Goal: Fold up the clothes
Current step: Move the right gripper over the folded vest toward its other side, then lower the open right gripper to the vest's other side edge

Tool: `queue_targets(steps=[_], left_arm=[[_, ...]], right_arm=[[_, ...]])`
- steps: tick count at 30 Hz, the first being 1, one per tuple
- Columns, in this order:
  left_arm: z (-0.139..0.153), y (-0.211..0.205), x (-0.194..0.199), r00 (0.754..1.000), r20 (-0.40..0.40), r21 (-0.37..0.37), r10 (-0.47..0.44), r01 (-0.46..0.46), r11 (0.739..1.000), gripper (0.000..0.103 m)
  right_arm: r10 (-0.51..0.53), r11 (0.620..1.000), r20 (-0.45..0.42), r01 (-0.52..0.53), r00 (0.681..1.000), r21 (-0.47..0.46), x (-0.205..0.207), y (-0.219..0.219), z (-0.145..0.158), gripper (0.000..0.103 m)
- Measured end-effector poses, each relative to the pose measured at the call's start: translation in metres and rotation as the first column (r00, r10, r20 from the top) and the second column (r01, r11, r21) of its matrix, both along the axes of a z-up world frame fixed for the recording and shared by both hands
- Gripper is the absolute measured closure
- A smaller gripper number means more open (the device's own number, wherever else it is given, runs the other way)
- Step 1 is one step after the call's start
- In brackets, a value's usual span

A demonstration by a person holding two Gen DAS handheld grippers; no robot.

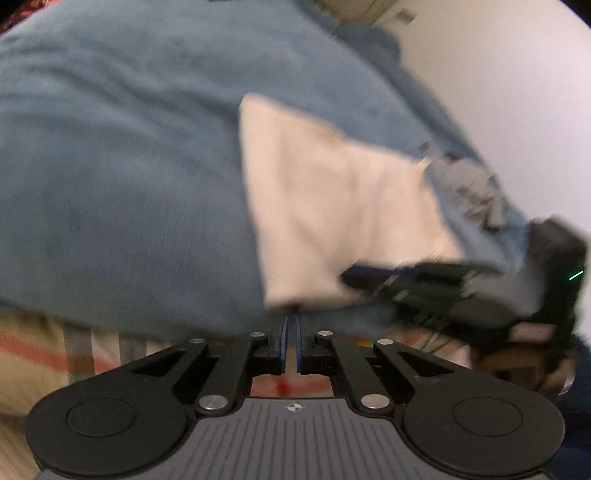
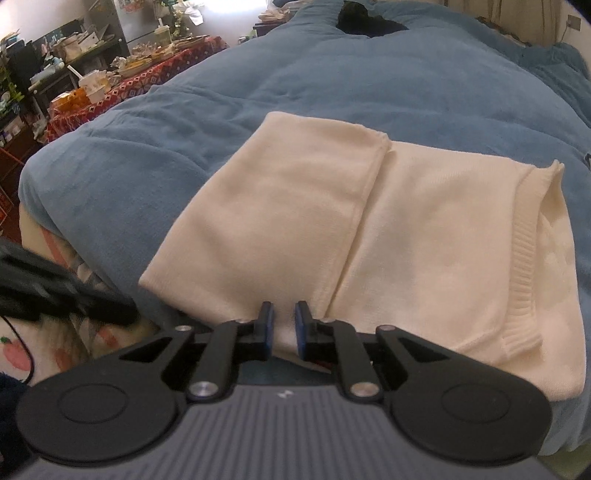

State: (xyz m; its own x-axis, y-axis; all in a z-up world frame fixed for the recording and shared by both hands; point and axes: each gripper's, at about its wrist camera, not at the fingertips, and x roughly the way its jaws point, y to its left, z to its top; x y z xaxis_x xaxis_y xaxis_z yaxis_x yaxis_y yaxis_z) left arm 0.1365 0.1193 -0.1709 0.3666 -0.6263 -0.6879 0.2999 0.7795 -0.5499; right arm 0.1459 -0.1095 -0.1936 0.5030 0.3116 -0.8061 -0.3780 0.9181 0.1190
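Note:
A cream knitted garment (image 2: 332,221) lies folded on a blue blanket (image 2: 258,92), one flap laid over its left half and a ribbed edge on the right. My right gripper (image 2: 284,325) sits at the garment's near edge, jaws narrow, with a ridge of cream cloth filling the gap between the blue pads. The blurred left wrist view shows the same garment (image 1: 332,206) and the right gripper (image 1: 406,284) lying across its near right edge. My left gripper (image 1: 291,321) is shut, its tips just at the garment's near corner; whether any cloth is pinched is unclear. It also appears as the left gripper (image 2: 74,295) at the blanket's edge.
A patterned sheet (image 1: 44,350) shows under the blanket's near edge. A cluttered table with a red patterned cloth (image 2: 122,88) and shelves stand at the far left. A white wall (image 1: 498,74) runs along the right. A dark item (image 2: 365,22) lies at the blanket's far end.

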Motion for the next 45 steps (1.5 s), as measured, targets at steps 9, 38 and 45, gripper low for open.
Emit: queue_targets(steps=[9,38,45], left_arm=[[-0.018,-0.019,0.041,0.999,0.045,0.003,0.007,-0.007,1.0,0.1],[0.01,-0.037,0.056,0.981,0.19,0.137,-0.044,0.018,0.99,0.101],[-0.006,-0.036,0.058,0.991,0.135,0.112,-0.005,-0.011,0.994,0.101]], right_arm=[[-0.001,1.0,-0.001,0.001,1.0,-0.003,-0.001,-0.001,0.0,0.093],[-0.009,1.0,0.102,0.007,0.995,0.021,0.025,-0.003,0.043,0.096],[-0.019,1.0,0.056,0.018,0.998,0.011,0.038,-0.002,0.011,0.096]])
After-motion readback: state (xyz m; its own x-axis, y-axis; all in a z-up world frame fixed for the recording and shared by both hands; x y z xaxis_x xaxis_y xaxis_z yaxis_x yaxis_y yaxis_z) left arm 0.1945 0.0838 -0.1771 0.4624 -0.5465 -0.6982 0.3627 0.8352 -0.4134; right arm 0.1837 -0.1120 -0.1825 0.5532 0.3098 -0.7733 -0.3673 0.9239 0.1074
